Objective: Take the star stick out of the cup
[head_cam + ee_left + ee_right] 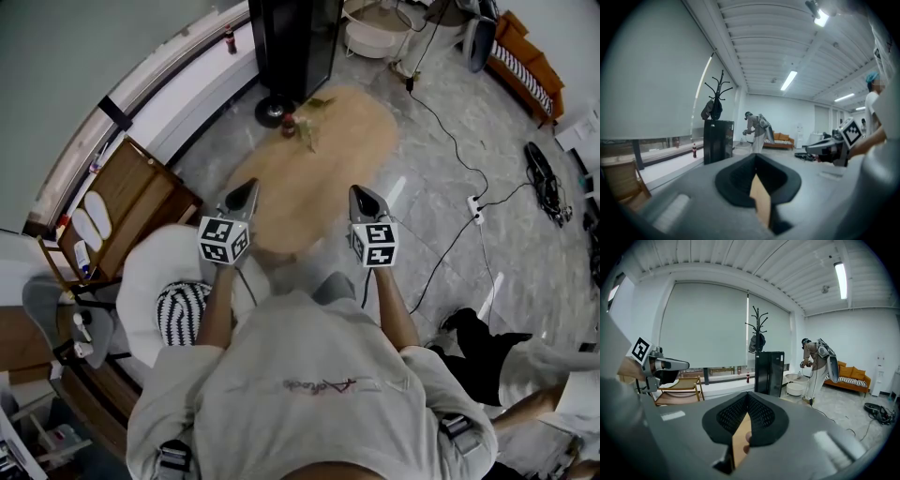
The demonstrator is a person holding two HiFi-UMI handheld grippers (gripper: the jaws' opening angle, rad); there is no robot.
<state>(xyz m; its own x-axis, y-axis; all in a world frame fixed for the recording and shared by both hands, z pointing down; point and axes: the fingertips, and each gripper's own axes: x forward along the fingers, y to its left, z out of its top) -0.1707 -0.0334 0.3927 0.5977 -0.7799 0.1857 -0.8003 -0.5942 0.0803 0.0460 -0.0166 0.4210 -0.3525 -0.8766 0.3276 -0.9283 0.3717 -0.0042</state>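
Still the approach: left tool (250,185) and right tool (357,191), both closed and empty, hover over the near tabletop (323,192); next, open one and reach the far cup (288,123) holding what seems the star stick (308,131).

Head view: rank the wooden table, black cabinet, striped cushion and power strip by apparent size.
Largest to smallest:
wooden table
black cabinet
striped cushion
power strip
The cabinet's top is nearer the camera, which may inflate it.
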